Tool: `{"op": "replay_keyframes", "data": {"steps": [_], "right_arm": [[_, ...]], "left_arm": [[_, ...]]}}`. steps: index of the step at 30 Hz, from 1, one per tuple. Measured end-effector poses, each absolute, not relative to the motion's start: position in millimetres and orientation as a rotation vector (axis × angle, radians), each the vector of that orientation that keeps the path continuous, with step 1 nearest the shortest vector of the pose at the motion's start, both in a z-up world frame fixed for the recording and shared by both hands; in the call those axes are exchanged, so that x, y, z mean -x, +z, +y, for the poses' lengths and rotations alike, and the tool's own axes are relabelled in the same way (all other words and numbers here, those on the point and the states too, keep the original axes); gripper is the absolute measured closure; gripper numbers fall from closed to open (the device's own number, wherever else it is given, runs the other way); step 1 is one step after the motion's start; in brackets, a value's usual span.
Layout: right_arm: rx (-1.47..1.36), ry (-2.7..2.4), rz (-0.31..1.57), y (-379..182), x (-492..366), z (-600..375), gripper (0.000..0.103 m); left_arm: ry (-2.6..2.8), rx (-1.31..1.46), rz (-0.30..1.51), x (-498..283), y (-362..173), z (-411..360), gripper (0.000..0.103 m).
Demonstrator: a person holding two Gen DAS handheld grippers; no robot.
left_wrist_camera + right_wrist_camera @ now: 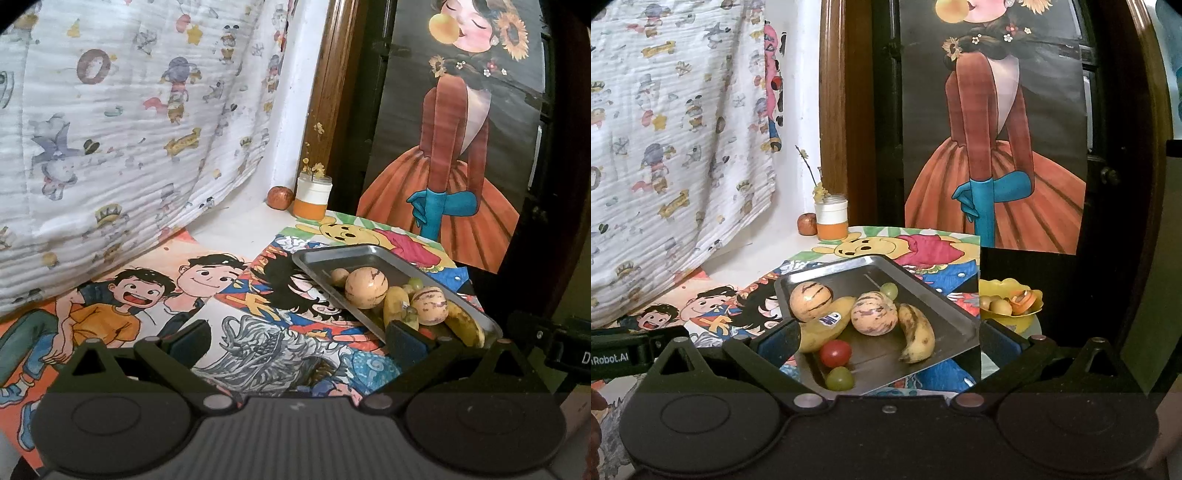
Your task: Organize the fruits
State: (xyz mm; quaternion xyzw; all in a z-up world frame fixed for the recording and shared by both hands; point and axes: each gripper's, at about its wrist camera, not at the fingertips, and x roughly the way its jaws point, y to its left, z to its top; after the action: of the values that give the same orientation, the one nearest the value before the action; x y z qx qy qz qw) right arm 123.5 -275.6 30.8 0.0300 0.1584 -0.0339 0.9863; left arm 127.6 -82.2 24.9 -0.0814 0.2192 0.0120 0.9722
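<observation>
**Both grippers wide and empty, fruit waiting in tray: pre-grasp step**

Right gripper hovers over the near end of the metal tray, jaws spread wide, nothing between them. Left gripper is likewise spread wide and empty, sitting over the cartoon posters with the tray ahead and off to its right.

Fruit relative to the right gripper:
- red cherry tomato and a green grape lie closest, between the fingers and just ahead of the body
- mango with a sticker, touching the left finger's edge in view (contact or just overlap, cannot tell)
- two striped pepino melons, one ahead-left and one straight ahead, both leaning on the mango
- spotted banana ahead-right, touching the centre melon
- second grape at the far end

Yellow bowl sits ahead-right beyond the tray, already holding a few small fruits, so likely the sorting target. An apple and a jar stand well apart at the back.

Judged step: selecting and approaching the first pick; nothing lifted. Next move calls for lowering the right gripper over one small item, tomato or grape, and closing gently (both round, likely to roll or squash).
</observation>
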Motion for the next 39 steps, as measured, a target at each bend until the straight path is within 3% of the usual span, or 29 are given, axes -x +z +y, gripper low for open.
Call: {"op": "replay_keyframes", "data": {"steps": [39], "right_arm": [[-0.053,-0.081,0.307,17.0,-83.6,-227.2,0.001]], "left_arm": [[0.076,0.140,0.417,-75.5,22.7,-32.9,0.000]]}}
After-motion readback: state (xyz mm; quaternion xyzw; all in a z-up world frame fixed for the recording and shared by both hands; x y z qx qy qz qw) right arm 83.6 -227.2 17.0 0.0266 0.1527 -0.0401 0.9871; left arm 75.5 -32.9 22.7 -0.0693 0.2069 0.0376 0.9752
